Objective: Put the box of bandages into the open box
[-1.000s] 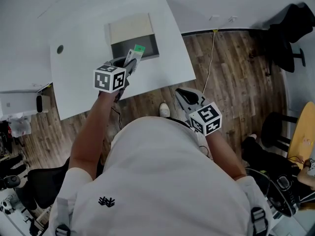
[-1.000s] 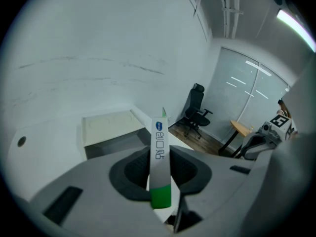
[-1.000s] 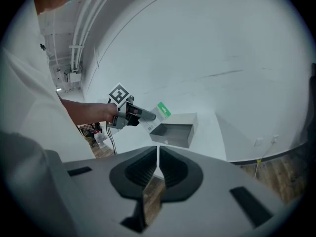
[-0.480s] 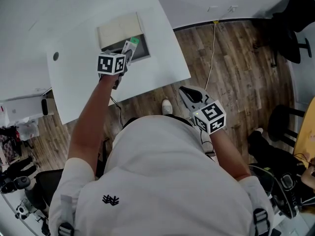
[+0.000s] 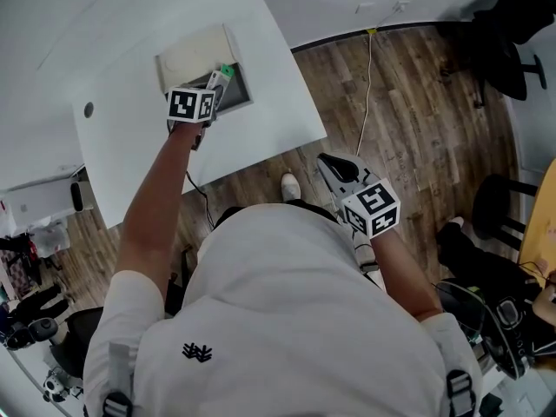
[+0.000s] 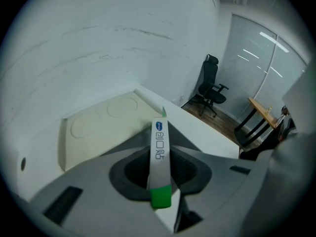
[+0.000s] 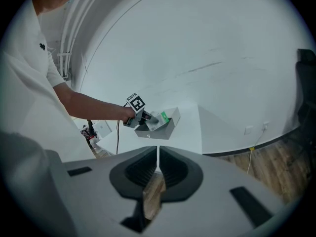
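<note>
Holding the slim white, green-ended bandage box (image 6: 159, 152) clamped edge-on in my left claw (image 5: 215, 87), I have it over the mouth of the open grey box (image 5: 241, 104) with its cream lid (image 5: 189, 56) on the white table (image 5: 130, 142); lowering and releasing remain, I judge. My left arm is stretched forward, while my right claw (image 5: 330, 168) hangs by my body, jaws together, empty.

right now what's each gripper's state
Left gripper: closed on the box of bandages.
Right gripper: closed, holding nothing.
</note>
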`<state>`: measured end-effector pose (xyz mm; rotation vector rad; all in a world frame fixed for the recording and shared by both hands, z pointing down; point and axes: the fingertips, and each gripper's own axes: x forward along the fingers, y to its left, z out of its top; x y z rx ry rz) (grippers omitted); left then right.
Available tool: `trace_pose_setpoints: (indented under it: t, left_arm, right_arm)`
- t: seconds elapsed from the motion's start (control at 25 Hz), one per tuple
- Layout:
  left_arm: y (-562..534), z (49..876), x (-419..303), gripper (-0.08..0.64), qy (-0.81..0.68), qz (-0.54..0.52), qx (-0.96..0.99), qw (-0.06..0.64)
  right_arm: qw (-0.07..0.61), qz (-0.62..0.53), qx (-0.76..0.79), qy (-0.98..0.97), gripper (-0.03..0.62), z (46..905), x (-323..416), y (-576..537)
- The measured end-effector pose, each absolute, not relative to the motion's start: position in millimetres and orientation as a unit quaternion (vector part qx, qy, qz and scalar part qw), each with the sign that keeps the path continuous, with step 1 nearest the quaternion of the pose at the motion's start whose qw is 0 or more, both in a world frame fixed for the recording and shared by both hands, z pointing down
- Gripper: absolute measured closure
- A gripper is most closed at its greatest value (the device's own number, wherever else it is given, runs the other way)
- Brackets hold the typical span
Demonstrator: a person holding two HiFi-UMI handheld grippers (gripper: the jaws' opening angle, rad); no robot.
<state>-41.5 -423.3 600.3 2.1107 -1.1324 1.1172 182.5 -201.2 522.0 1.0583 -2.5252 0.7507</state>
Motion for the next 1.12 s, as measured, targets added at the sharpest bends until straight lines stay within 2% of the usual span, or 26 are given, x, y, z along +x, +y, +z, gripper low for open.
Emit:
trace_pose_setpoints:
  t: [0.96,1.12]
  left_arm:
    - [-421,637,-33,0.459,-0.405,0.447,0.760,0.242]
    - [-420,634,-30,0.417,-0.400,0.444,0.765,0.239]
  right_arm:
    - [0.162,0.265,0.364,-0.878,0.576,526,182,-210]
    - [0.163,0.263,0.360,-0.880,0.577,525,180,-210]
